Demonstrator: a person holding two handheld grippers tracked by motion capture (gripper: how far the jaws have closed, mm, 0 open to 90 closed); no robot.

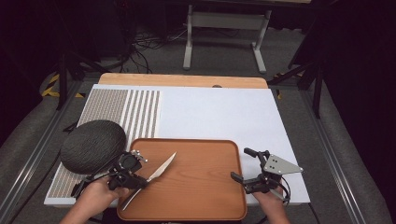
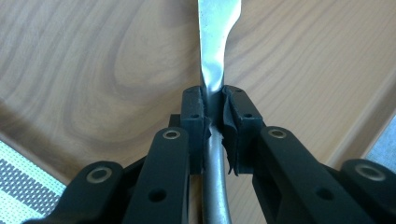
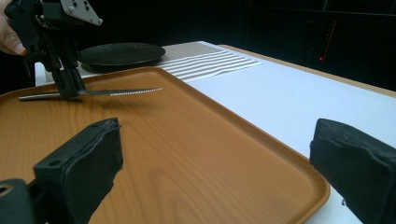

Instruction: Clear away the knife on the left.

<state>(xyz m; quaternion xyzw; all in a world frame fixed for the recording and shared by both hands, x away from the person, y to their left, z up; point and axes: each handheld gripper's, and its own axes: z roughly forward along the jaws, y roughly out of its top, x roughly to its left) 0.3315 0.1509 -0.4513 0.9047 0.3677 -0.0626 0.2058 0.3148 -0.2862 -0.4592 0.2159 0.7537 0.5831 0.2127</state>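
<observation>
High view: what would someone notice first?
The knife stands out: the left gripper is shut on its handle, holding it just above the wooden tray, blade pointing away. Left of the tray lies a dark round plate, and the right gripper waits open over the tray's right edge.

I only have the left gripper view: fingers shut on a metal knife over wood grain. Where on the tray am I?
Observer: The left gripper holds the knife near the tray's left edge, blade pointing up and right toward its middle.
Operator: Is the knife lying on the tray?
Observer: In the right gripper view the knife hangs level just above the wood.
Operator: What's the right gripper doing?
Observer: The right gripper is open at the tray's right edge, holding nothing.
Operator: Anything beside the tray on my side?
Observer: A dark round plate sits on the striped mat, just left of the tray's far left corner.
</observation>
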